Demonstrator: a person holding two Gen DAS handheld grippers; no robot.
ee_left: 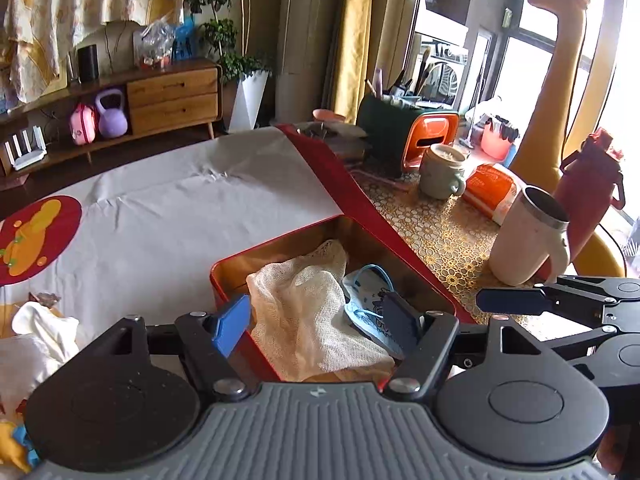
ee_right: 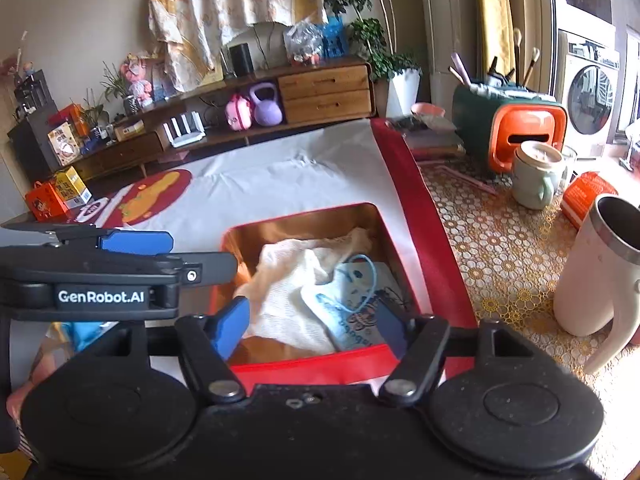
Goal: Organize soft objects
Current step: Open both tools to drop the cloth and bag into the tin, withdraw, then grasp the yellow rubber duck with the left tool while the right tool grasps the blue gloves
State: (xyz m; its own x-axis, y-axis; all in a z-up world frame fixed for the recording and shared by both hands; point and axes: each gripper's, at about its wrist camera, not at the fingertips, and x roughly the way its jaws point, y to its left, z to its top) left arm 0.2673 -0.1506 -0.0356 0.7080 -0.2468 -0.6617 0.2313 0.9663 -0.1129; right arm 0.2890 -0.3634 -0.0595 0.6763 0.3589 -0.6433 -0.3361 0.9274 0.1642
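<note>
An open red tin box [ee_left: 280, 238] [ee_right: 304, 210] with a coppery inside stands on the table. A white gauze cloth [ee_left: 304, 304] [ee_right: 288, 280] lies crumpled in it, with a blue face mask [ee_left: 364, 292] [ee_right: 352, 304] beside and partly on it at the right. My left gripper [ee_left: 316, 322] hangs open above the near part of the box, with nothing between its blue pads. My right gripper [ee_right: 314, 322] is open too, over the box's near rim and holding nothing. Each gripper shows at the edge of the other's view, close alongside.
A white tumbler [ee_left: 528, 240] [ee_right: 592, 272], a green mug [ee_left: 440, 172] and an orange packet [ee_left: 488, 188] stand right of the box on a patterned mat. More white cloth [ee_left: 40, 328] and a yellow-and-blue soft item [ee_left: 16, 448] lie at the left on the white sheet [ee_left: 180, 208].
</note>
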